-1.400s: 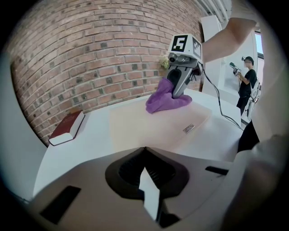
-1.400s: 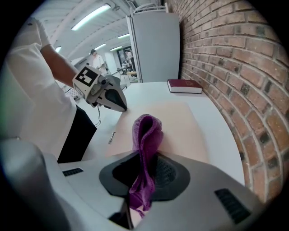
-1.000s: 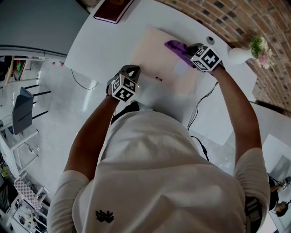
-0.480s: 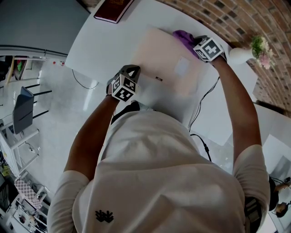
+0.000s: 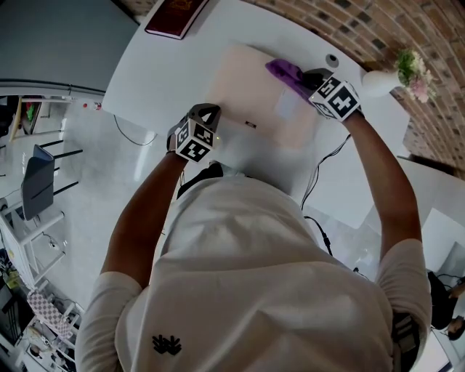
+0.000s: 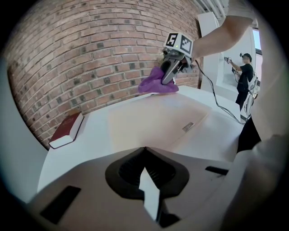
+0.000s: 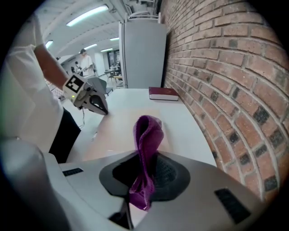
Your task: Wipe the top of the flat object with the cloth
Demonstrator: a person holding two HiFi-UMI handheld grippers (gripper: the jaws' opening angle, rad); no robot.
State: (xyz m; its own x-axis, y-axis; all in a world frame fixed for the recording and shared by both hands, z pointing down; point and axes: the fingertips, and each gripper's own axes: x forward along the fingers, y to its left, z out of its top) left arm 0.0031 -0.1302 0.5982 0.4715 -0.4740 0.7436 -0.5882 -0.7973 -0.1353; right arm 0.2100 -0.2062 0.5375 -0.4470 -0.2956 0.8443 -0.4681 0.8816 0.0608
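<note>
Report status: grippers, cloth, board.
Right gripper shut on purple cloth, cloth down on the board's far end. Left gripper shut, empty, at the near edge. Book and vase sit off the board.

Pale beige flat rectangular board [image 5: 254,91] lies flat on white table [image 5: 171,69], small label [image 5: 251,125] near its front edge. Purple cloth [image 5: 283,73] bunched and folded over, pinched between jaws of right gripper [image 5: 309,78]. Loose end drapes onto board's far right corner, touching top surface.
</note>
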